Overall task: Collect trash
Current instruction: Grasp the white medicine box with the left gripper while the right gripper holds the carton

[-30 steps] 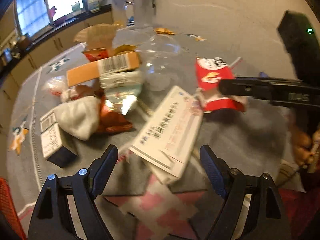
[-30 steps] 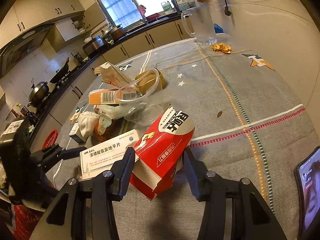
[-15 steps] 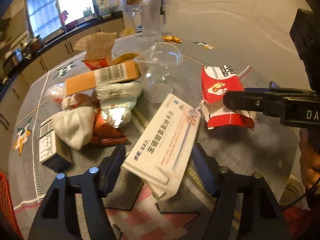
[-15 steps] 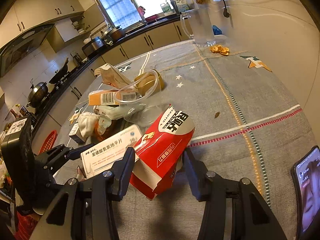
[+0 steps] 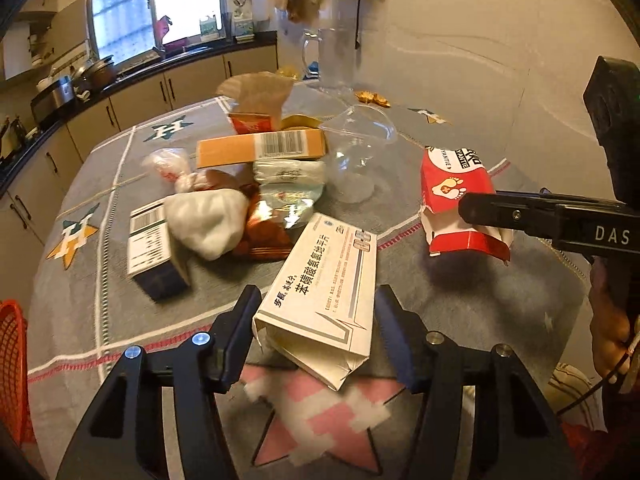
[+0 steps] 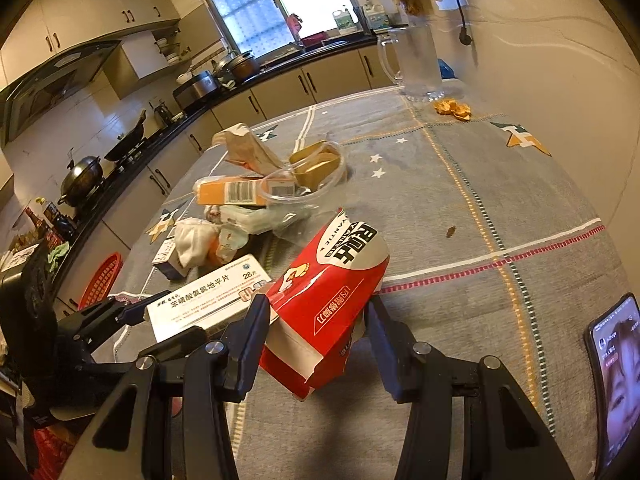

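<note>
The near end of the white medicine box [image 5: 324, 296] is torn open and partly hidden by the left tongs [image 5: 316, 328], whose jaws press both its long sides; the box looks lifted and tilted above the desk [image 5: 472, 292]. The right tongs [image 6: 316, 336] are clamped on the red and white carton [image 6: 328, 300], whose ragged open bottom hangs between the jaws, clear of the cloth. In the left view only one black finger [image 5: 520, 216] of the right tongs crosses that carton [image 5: 456, 200], hiding its lower face.

Behind lies a heap that is hard to sort: an orange barcode box [image 5: 260, 148], a crumpled white wad [image 5: 208, 224], a small dark box [image 5: 152, 252], foil wrappers and a clear plastic cup [image 5: 360, 148] lying on its side, overlapping each other. A clear jug [image 6: 416, 64] stands at the far edge.

Bare cloth spreads to the right of the heap. A phone [image 6: 616, 372] lies at the near right edge, cut off by the frame. A red basket [image 6: 100, 280] sits below the desk's left edge, partly hidden.
</note>
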Available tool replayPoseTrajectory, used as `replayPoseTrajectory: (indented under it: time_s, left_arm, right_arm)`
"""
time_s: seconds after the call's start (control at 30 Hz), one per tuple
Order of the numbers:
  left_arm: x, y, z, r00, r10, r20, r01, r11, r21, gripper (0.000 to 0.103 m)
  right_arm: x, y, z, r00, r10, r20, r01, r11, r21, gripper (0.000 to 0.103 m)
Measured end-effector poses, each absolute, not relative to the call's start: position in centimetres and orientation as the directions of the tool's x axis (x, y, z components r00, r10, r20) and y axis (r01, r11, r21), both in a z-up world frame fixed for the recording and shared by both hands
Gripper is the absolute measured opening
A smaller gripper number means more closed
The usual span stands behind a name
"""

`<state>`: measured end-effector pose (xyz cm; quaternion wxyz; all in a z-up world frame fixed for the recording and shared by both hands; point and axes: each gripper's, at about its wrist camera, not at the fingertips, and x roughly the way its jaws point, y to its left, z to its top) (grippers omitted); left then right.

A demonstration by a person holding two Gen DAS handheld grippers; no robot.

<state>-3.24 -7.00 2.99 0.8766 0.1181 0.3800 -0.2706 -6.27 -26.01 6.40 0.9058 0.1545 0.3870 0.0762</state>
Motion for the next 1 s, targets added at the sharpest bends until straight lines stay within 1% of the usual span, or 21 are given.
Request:
replayPoseTrajectory:
  time_s: [0.2, 0.4, 0.47, 0.53, 0.63, 0.67, 0.7, 0.83, 1.0]
  left_arm:
    - [-3.9, -4.9, 3.3, 0.570, -0.388, -0.724, 0.546, 0.837, -0.018, 0.058]
    - [-3.7, -4.9, 1.9, 0.535, -0.348, -0.770, 0.552, 0.834, 0.007, 0.060]
    - [-3.4, -5.3, 1.4, 0.529, -0.330, -0.782, 0.553, 0.833, 0.023, 0.062]
    - [-3.0, -5.4, 1.2, 0.535, -0.317, -0.783, 0.542, 0.840, 0.030, 0.069]
    - [-2.1, -5.8, 0.8, 0.539, -0.302, -0.787, 0.530, 0.847, 0.038, 0.069]
    - [-2.0, -6.0, 0.7, 0.547, -0.294, -0.784, 0.526, 0.849, 0.048, 0.069]
    - [-2.0, -6.1, 0.6, 0.552, -0.288, -0.782, 0.524, 0.850, 0.057, 0.062]
    - [-2.9, -6.3, 0.9, 0.586, -0.295, -0.755, 0.534, 0.841, 0.086, 0.055]
    - [-3.5, -5.2, 1.8, 0.594, -0.323, -0.737, 0.525, 0.850, 0.051, 0.052]
  right_arm:
    - [-6.5, -24.6, 6.7, 0.683, 0.269, -0.679, -0.048, 0.944, 0.326, 0.053]
    - [-6.2, -23.6, 6.5, 0.671, 0.279, -0.687, -0.067, 0.945, 0.319, 0.053]
    - [-6.2, -23.5, 6.3, 0.668, 0.280, -0.690, -0.068, 0.946, 0.318, 0.053]
    - [-6.1, -23.5, 6.2, 0.666, 0.279, -0.692, -0.068, 0.946, 0.317, 0.053]
    - [-6.0, -23.7, 6.1, 0.664, 0.277, -0.694, -0.063, 0.946, 0.317, 0.053]
    - [-6.0, -23.7, 6.0, 0.663, 0.277, -0.695, -0.063, 0.946, 0.317, 0.053]
    - [-5.9, -23.8, 6.0, 0.662, 0.277, -0.696, -0.062, 0.946, 0.318, 0.053]
    - [-5.9, -23.6, 5.8, 0.660, 0.276, -0.699, -0.062, 0.947, 0.315, 0.053]
    - [-6.0, -23.1, 6.0, 0.660, 0.281, -0.697, -0.074, 0.947, 0.311, 0.053]
